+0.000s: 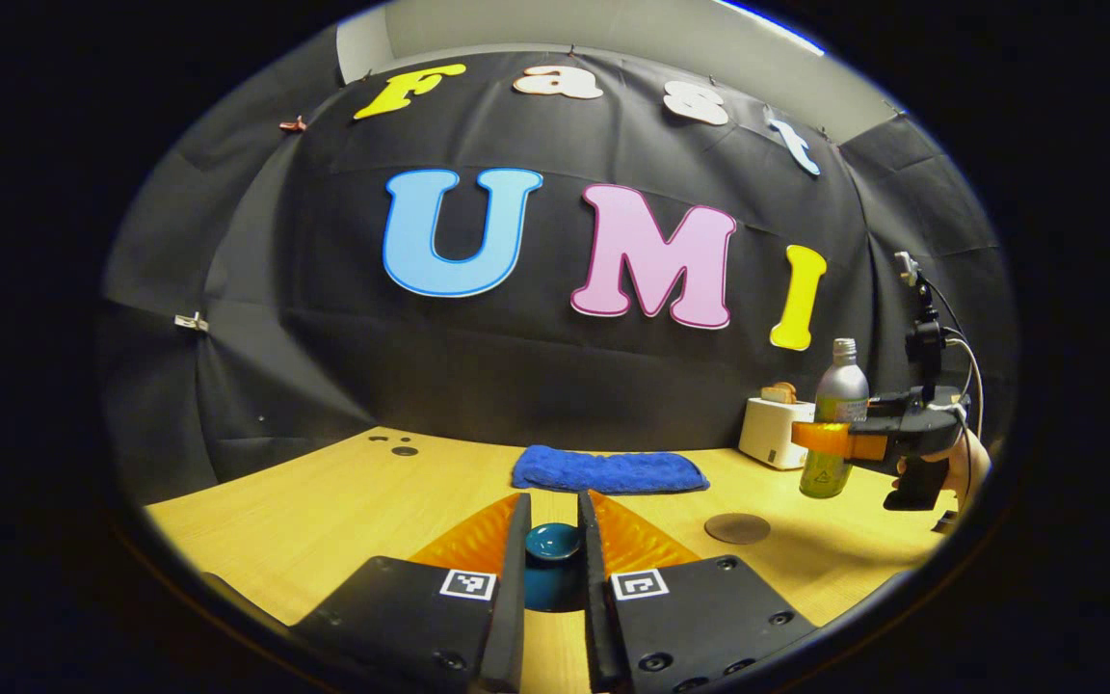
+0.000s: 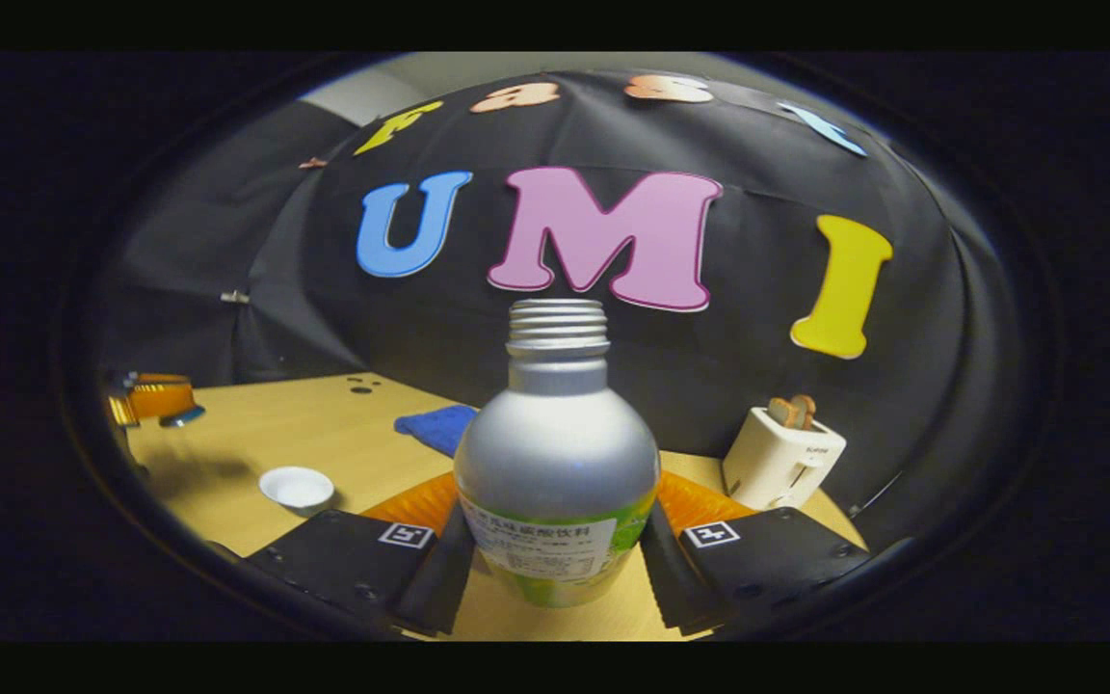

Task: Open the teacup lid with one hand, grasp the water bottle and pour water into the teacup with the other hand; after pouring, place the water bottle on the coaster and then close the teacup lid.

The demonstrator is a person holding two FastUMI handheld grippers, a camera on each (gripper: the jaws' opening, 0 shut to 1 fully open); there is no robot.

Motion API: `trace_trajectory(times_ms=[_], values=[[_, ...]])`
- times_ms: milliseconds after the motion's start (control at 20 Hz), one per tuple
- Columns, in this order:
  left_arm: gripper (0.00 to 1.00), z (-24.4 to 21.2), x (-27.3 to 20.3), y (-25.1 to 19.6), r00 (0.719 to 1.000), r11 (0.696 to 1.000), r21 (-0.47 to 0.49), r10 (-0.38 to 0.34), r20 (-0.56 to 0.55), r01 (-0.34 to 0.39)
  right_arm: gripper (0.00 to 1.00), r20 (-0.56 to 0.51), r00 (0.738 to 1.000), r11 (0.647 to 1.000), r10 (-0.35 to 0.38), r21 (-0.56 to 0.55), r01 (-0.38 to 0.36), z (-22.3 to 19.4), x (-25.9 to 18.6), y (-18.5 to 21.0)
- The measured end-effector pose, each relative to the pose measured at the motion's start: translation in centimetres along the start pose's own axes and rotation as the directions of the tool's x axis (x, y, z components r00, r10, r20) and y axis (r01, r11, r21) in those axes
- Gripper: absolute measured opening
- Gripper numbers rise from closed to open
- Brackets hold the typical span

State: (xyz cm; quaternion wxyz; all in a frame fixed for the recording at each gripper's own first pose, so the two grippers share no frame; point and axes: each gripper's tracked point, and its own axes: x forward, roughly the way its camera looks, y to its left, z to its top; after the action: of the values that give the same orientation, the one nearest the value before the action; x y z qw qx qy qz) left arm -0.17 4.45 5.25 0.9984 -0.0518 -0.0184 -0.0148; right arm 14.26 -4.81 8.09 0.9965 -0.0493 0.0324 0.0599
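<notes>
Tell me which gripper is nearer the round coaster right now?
Right, I'd judge. The right gripper holds the water bottle in the air just above and beside the coaster. The left gripper, clamping the teacup lid, sits farther off to the coaster's left.

Desk [image 1: 324,511]: pale wood-grain finish, smooth, slight sheen. Water bottle [image 2: 555,434]: brushed matt metal w/ bare threaded neck; glossy printed label wrapped round lower body. Teacup lid [image 1: 553,542]: glazed ceramic look, glossy, highlight seen on top. Teacup [image 2: 297,487]: white, smooth, glazed. Cloth [image 1: 608,470]: blue terry, rough nap. Coaster [image 1: 737,527]: flat, matt. Toaster [image 2: 782,458]: smooth matt plastic look. Booth wall: matt black cloth, creased.
</notes>
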Motion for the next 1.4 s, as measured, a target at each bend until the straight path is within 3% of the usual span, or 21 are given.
trace_trajectory(times_ms=[250, 400, 700, 1400], values=[[0.29, -0.6, 2.1, -1.7, 0.999, 0.998, -0.021, -0.051, -0.01, 0.051, 0.79, 0.055, 0.993, 0.974, 0.105, 0.197, -0.114, -0.3, 2.8, 1.0], [0.29, -1.0, 2.8, -1.8, 0.998, 0.998, -0.021, -0.064, -0.016, 0.064, 0.79, 0.067, 0.991, 0.962, 0.112, 0.243, -0.126, -2.1, 6.1, 0.7], [0.29, -1.0, 3.2, 0.0, 0.999, 0.999, -0.001, -0.049, -0.018, 0.049, 0.8, -0.032, 0.998, 0.987, 0.056, 0.153, -0.05, -7.4, 9.3, 0.1], [0.3, -2.6, 2.8, 1.0, 0.997, 0.996, -0.066, -0.058, -0.049, 0.055, 0.84, -0.036, 0.994, 0.983, 0.101, 0.158, -0.094, -8.7, 10.0, 1.9]])
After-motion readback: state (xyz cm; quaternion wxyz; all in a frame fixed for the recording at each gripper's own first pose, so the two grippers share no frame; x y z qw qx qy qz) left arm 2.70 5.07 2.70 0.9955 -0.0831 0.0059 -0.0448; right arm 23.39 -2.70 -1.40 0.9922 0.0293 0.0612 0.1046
